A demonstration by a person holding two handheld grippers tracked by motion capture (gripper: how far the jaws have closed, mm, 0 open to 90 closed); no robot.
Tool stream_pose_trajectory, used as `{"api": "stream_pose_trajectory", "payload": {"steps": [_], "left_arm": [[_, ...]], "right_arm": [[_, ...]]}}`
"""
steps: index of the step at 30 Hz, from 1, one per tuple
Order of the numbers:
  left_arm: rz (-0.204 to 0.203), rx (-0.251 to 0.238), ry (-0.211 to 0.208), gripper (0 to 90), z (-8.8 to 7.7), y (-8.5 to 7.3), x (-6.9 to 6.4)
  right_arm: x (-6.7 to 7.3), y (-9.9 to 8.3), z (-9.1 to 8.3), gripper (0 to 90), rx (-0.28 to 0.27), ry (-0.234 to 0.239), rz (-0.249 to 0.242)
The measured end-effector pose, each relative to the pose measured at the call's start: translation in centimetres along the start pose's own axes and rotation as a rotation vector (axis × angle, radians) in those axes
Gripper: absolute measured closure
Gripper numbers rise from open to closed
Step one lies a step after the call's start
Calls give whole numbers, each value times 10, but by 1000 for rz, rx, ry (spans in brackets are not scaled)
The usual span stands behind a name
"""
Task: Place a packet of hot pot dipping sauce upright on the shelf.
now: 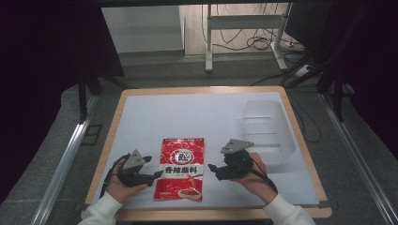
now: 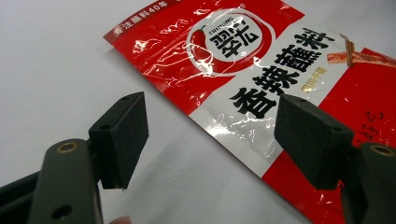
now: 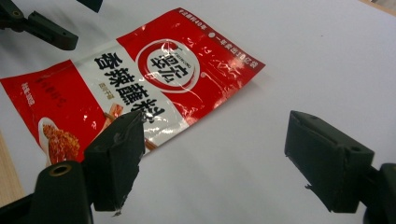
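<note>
A red and white seasoning packet (image 1: 182,166) (image 2: 261,60) (image 3: 154,79) lies flat on the white sheet near the table's front edge. My left gripper (image 1: 152,167) (image 2: 212,135) rests just left of it, open, its jaws pointing at the packet's left edge with nothing between the pads. Just right of the packet is my right gripper (image 1: 213,171) (image 3: 219,154), also open, facing the packet's right edge; only bare sheet lies between its pads. Neither gripper touches the packet. In the right gripper view the left gripper's jaw tips (image 3: 42,25) show beyond the packet.
A clear plastic bin (image 1: 265,129) stands on the right side of the table, behind my right hand. The white sheet (image 1: 187,117) covers the wooden tabletop (image 1: 108,140). Beyond the table are a metal stand and cables on the floor.
</note>
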State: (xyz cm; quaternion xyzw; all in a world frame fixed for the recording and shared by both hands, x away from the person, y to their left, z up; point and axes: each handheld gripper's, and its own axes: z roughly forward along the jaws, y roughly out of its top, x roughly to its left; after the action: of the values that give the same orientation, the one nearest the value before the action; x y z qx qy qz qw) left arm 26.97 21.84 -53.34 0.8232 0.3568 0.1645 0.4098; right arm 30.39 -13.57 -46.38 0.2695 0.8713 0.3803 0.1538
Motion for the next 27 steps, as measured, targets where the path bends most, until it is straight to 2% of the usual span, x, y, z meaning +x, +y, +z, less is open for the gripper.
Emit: {"api": "stream_pose_trajectory", "payload": {"steps": [8,14,20,22,26,27], "left_arm": [[-4,8,-2,257,1,-1,1],[3,16,-1,257,2,-1,0],[9,21,-5,256,3,-1,-1],[4,22,-10,256,3,-2,-1],[3,22,-12,256,3,-2,-1],[4,25,-12,256,3,-2,-1]], "right_arm": [[-1,6,13,211,20,13,6],[-2,16,25,210,57,36,11],[-7,35,37,209,81,51,26],[-11,46,46,209,99,54,32],[-17,56,58,212,133,55,33],[-21,62,67,213,156,56,42]]}}
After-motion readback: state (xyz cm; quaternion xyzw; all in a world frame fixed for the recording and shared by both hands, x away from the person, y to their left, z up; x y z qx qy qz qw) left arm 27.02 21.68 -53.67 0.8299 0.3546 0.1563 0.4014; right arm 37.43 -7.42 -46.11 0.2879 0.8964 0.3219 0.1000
